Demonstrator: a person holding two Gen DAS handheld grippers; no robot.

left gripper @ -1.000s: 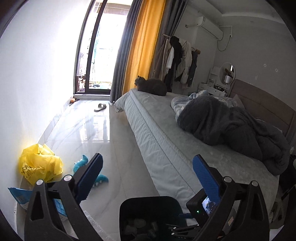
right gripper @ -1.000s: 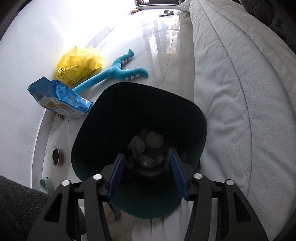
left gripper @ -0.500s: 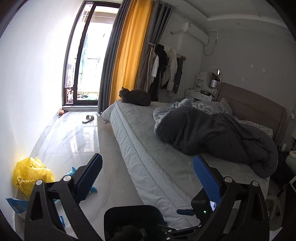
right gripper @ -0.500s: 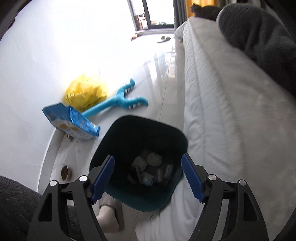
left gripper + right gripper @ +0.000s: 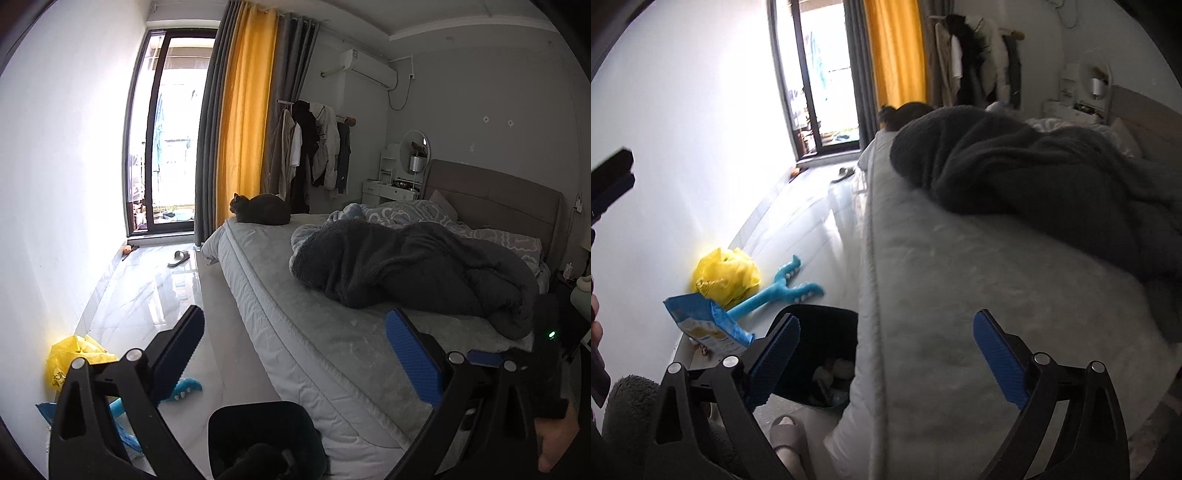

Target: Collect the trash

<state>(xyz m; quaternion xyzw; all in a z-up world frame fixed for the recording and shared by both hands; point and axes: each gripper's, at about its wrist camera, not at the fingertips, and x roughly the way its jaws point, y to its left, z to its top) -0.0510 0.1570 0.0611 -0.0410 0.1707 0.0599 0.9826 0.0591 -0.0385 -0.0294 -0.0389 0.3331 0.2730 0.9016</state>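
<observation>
Left wrist view: the left gripper (image 5: 293,350) hangs with its blue-padded jaws spread wide and nothing between them. It looks across a bedroom. Directly below it, at the bottom edge, stands a dark trash bin (image 5: 258,432) on the pale glossy floor (image 5: 147,295), tight against the side of the bed (image 5: 295,314). To the left, by the white wall, lie a crumpled yellow plastic bag (image 5: 74,354), part of a blue packet (image 5: 48,410) and a blue plush toy (image 5: 184,389). A dark cat (image 5: 262,208) sits at the bed's far end, and a dark blanket (image 5: 406,266) is heaped on the mattress.

Right wrist view: the right gripper (image 5: 886,354) is released, its jaws having just been opening, with nothing held. It is over the bed edge, with the bin (image 5: 827,332) low at left, showing crumpled trash (image 5: 834,373) inside. The yellow bag (image 5: 726,275), the blue packet (image 5: 705,326) and the toy (image 5: 775,291) lie on the floor beyond the bin. A slippered foot (image 5: 786,435) stands just beside it.
</observation>
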